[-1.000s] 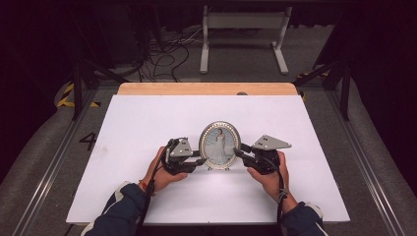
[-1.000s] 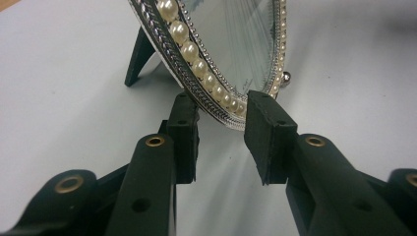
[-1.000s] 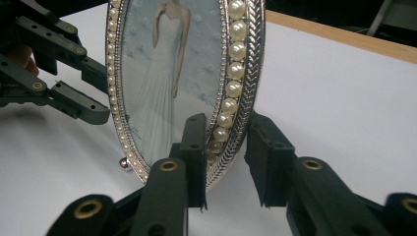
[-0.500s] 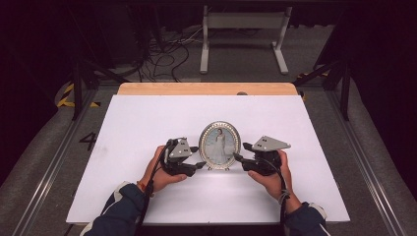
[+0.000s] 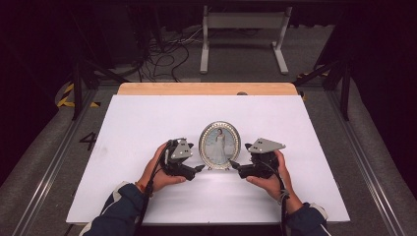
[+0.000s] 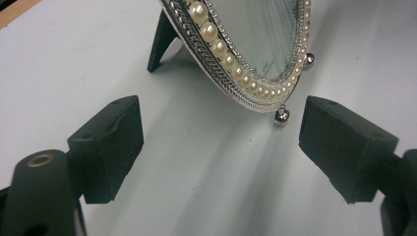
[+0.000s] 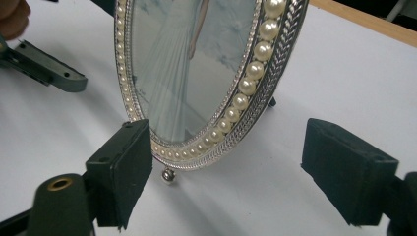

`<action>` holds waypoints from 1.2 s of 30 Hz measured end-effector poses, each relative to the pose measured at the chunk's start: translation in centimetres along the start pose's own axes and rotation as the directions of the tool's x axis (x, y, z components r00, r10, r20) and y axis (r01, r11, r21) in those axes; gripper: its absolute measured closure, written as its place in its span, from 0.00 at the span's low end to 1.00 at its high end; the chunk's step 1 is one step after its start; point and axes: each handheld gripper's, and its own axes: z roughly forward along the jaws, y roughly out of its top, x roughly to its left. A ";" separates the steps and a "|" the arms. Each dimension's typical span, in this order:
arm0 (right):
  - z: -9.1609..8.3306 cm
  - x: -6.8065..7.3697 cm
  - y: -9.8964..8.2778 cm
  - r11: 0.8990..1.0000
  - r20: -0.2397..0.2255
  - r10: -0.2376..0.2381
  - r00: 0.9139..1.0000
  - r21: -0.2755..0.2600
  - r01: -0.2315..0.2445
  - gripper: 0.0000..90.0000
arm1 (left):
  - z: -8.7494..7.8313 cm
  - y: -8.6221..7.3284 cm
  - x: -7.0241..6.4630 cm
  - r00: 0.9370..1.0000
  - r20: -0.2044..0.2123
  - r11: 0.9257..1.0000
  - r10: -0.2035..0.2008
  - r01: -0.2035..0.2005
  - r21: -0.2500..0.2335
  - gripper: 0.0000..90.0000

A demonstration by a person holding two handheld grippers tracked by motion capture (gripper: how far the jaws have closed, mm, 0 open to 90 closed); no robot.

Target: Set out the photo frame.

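The frame point(image 5: 220, 145) is stood upright on the tabletop point(image 5: 147, 118), nearer its front edge, long axis vertical, flanked equally by the left hand-held gripper point(image 5: 200, 168) and right hand-held gripper point(image 5: 233, 165), whose jaws, just opened, are seen released.

The oval picture frame point(image 6: 246, 54) is cut off by the top edge in both gripper views

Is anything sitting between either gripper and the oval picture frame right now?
Nothing visible does. The picture frame stands upright on the white table, with the left gripper and the right gripper flanking its base. Both sets of jaws have just been opening and stand apart, with only bare table between the pads and the frame's pearl rim.
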 end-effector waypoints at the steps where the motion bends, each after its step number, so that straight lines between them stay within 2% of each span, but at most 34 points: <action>1: 0.0 0.0 0.0 1.000 -0.013 0.001 1.000 -0.002 -0.001 0.15 | 0.0 0.0 0.0 1.000 0.006 1.000 -0.004 0.004 0.002 0.17; 4: 0.1 -0.1 -0.1 1.000 -0.031 0.016 0.999 -0.009 -0.017 0.11 | 0.1 -0.1 0.0 1.000 0.008 1.000 -0.012 0.012 0.006 0.13; 6: 0.2 -0.1 -0.1 1.000 -0.024 0.004 1.000 0.003 -0.004 0.07 | 0.1 -0.1 0.0 1.000 0.017 1.000 -0.011 0.011 0.003 0.11; 13: 0.3 -0.2 -0.3 1.000 -0.004 0.001 1.000 0.018 -0.001 0.07 | 0.0 -0.2 -0.1 1.000 0.016 1.000 0.018 -0.018 0.014 0.08; 16: 0.4 -0.2 -0.4 1.000 0.015 -0.006 1.000 0.030 0.005 0.08 | -0.1 -0.2 0.0 1.000 0.015 1.000 0.015 -0.015 0.013 0.08; 25: 0.3 -0.1 -0.6 0.996 0.068 -0.067 0.995 0.059 0.063 0.10 | -0.4 -0.4 0.0 1.000 0.008 1.000 0.024 -0.024 0.017 0.08; 29: 0.1 0.0 -0.7 0.993 0.090 -0.101 0.991 0.071 0.095 0.10 | -0.8 -0.5 0.0 0.999 -0.012 0.999 0.032 -0.032 0.016 0.08; 36: -0.5 0.0 -0.9 0.991 0.091 -0.119 0.989 0.071 0.113 0.11 | -1.6 -1.0 0.0 0.999 -0.027 0.999 0.042 -0.041 0.019 0.09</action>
